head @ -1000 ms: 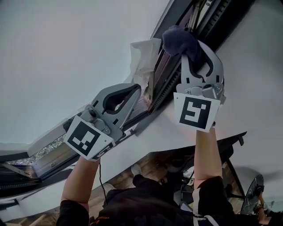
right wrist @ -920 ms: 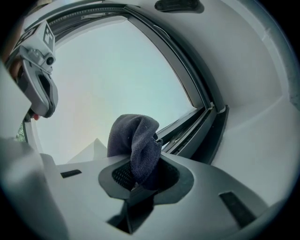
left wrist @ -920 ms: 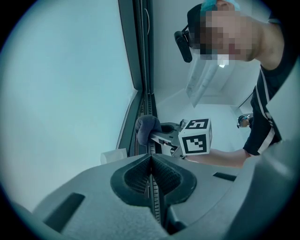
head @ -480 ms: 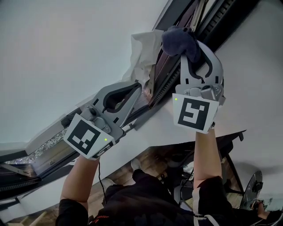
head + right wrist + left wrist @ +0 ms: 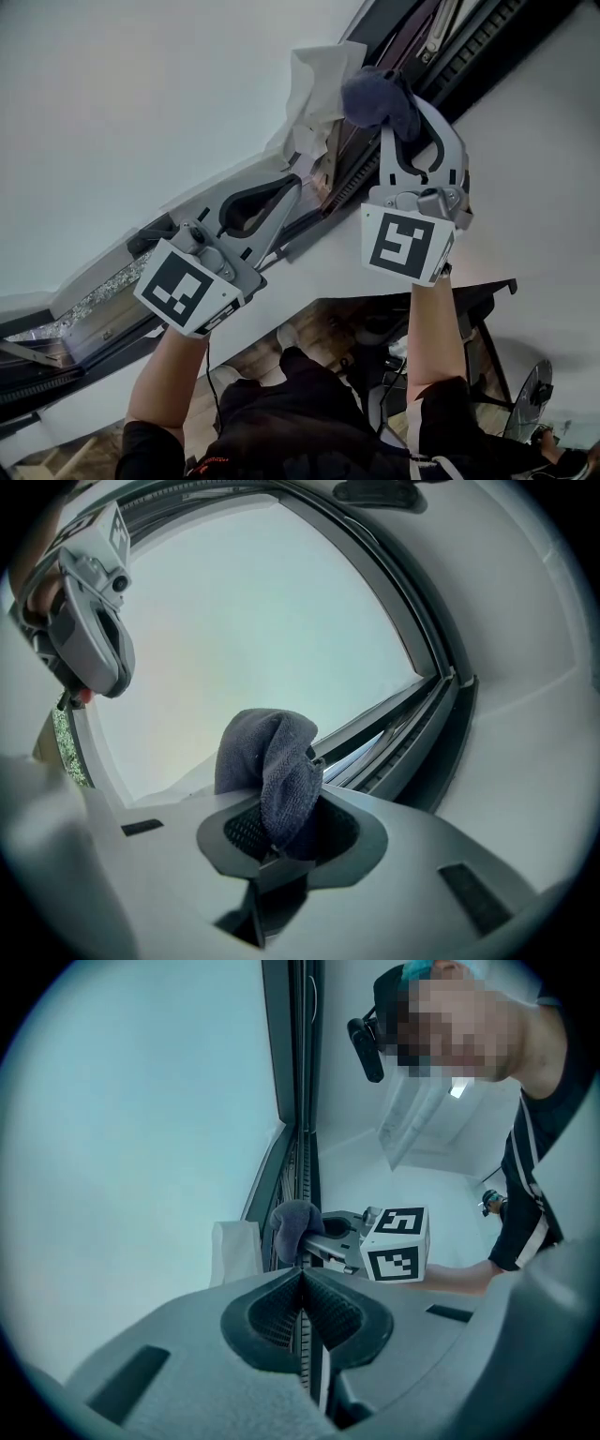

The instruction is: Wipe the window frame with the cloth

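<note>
White paper [image 5: 317, 89] crumpled against the glass [image 5: 141, 103]. Speckled strip [image 5: 98, 298] at lower left. White wall [image 5: 548, 187] on the right. Wood floor [image 5: 309, 333] and dark furniture [image 5: 487, 295] below.

The dark window frame [image 5: 466, 58] is running diagonally between the pale glass pane [image 5: 141, 94] and the white wall [image 5: 530, 187], and its ribbed track is facing outward. A dark blue-grey cloth [image 5: 373, 94] is sitting bunched against the frame's channel near its upper end. A crumpled white sheet [image 5: 315, 89] is hanging off the frame just beside the cloth, on the glass side. Lower down, a speckled grey strip [image 5: 101, 300] is lying along the frame's edge.
</note>
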{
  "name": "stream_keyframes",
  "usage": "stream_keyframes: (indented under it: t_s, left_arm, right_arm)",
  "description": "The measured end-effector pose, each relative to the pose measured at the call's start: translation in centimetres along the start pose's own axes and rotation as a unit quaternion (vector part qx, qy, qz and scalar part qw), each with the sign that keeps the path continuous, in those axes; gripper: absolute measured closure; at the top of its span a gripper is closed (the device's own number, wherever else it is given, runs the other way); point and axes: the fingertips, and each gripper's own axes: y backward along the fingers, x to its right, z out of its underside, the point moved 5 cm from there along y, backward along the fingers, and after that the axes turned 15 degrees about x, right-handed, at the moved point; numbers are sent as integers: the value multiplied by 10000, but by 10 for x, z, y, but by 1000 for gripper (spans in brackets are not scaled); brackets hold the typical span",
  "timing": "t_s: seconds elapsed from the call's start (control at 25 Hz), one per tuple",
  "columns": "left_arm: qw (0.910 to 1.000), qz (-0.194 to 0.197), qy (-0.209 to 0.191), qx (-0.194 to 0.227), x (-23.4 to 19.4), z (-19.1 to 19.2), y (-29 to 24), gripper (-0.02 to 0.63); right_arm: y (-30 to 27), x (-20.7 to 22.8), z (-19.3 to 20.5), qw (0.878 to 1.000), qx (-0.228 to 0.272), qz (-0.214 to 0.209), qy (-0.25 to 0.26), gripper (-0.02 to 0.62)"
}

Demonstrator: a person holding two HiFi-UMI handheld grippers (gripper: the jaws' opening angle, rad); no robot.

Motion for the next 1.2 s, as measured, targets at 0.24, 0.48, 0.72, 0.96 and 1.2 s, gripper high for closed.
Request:
stream_keyframes:
  t_s: [0.24, 0.48, 0.72, 0.96, 1.2]
  left_arm:
    - [9998, -86, 118, -103, -4, 13, 14, 586]
    - [9992, -173, 284, -226, -3, 31, 27, 586]
    - [9981, -230, 446, -371, -1, 53, 38, 586]
    - [9966, -306, 579, -490, 0, 74, 48, 586]
    - [9943, -418, 762, -621, 0, 98, 61, 586]
  right_arm:
    - [5, -23, 10, 9995, -217, -126, -180, 525]
    - [13, -48, 24, 9991, -295, -290, -80, 526]
    - [22, -76, 40, 9978, -448, -463, -127, 525]
    - [33, -105, 59, 9957, -630, -661, -171, 526]
    - [43, -139, 77, 9926, -811, -881, -190, 526]
